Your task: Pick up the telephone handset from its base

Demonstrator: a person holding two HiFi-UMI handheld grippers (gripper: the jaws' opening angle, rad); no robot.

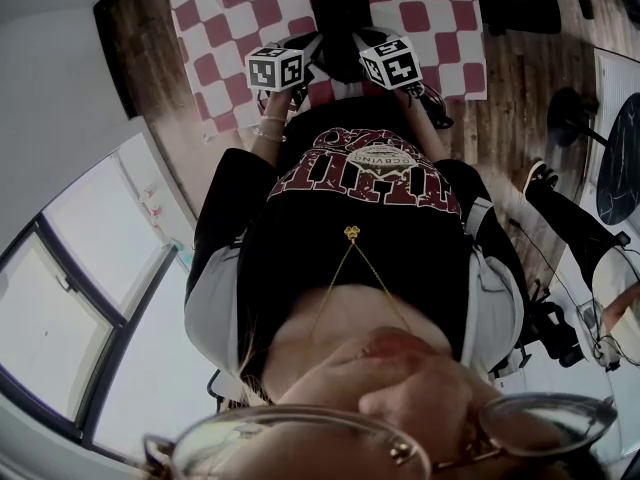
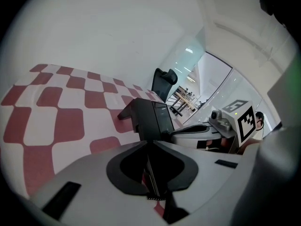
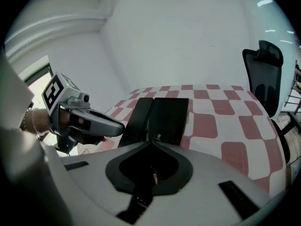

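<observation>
The left tongs (image 2: 150, 142) and right tongs (image 3: 150, 144) were both closed together and empty, held just short of the phone (image 3: 162, 117) at 12 o'clock on the checked worktop (image 3: 211, 126), likely readying an approach. The handset (image 3: 137, 119), seemingly along its 9 o'clock side, lay cradled.

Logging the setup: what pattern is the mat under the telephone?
The mat is checkered red and white; the right gripper view shows it best.
</observation>
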